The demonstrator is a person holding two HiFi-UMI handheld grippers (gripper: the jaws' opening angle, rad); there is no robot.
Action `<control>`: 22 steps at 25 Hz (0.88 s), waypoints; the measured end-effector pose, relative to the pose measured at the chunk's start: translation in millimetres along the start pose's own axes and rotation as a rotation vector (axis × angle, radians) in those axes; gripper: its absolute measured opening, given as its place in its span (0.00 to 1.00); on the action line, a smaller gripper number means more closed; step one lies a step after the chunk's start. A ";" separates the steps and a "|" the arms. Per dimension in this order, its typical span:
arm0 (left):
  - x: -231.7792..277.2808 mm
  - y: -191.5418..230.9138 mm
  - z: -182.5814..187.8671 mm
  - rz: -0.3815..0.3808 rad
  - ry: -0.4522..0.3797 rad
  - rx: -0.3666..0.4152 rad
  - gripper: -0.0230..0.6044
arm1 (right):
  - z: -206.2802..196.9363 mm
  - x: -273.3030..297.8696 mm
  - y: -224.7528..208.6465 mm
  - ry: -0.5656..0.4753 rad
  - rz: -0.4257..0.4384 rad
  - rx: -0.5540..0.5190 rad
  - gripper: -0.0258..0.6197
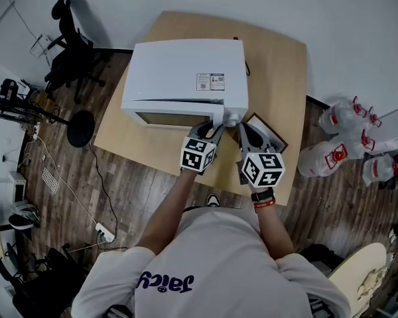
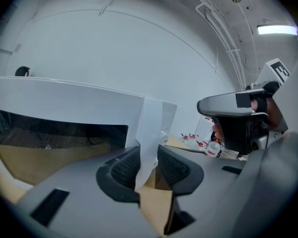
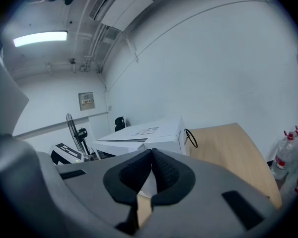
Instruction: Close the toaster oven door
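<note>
At front right corner of toaster oven [image 1: 186,71], left gripper [image 2: 149,157] had jaws pinching white strip [image 2: 150,128] at edge of door [image 1: 176,118], likely to swing it shut. Just right of oven, right gripper [image 3: 150,155] waited empty, jaws pressed together, apparently kept clear.

one toaster oven [image 1: 186,78], two grippers [image 1: 209,130] [image 1: 247,132], one table [image 1: 278,71]

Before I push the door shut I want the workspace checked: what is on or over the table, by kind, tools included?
Toaster oven: 1
Tools: 2 (left tool clamped on the oven's door edge, right tool shut and empty)
Dark-rimmed flat tray: 1
Total: 4
</note>
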State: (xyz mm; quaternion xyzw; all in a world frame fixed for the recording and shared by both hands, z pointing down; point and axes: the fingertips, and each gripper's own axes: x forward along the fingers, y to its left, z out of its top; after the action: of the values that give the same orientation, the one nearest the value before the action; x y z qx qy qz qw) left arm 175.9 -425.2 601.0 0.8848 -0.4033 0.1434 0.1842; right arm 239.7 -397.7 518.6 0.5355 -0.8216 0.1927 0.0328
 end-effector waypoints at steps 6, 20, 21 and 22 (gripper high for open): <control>4.7 2.3 3.1 0.010 -0.011 -0.003 0.24 | -5.0 -1.1 -1.5 0.004 0.005 0.019 0.04; 17.1 13.1 9.2 0.016 -0.009 -0.038 0.24 | -19.0 -6.7 9.5 0.016 0.011 0.057 0.04; 16.6 12.6 8.7 0.012 -0.008 -0.033 0.24 | -19.9 -8.5 11.1 0.016 0.010 0.058 0.04; 16.1 12.6 8.5 0.010 -0.003 -0.027 0.24 | -20.4 -10.0 12.9 0.014 0.008 0.059 0.04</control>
State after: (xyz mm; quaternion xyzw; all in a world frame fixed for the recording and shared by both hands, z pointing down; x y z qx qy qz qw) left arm 177.3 -447.3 602.5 0.8805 -0.4097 0.1374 0.1947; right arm 229.4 -377.3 531.2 0.5314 -0.8176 0.2207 0.0219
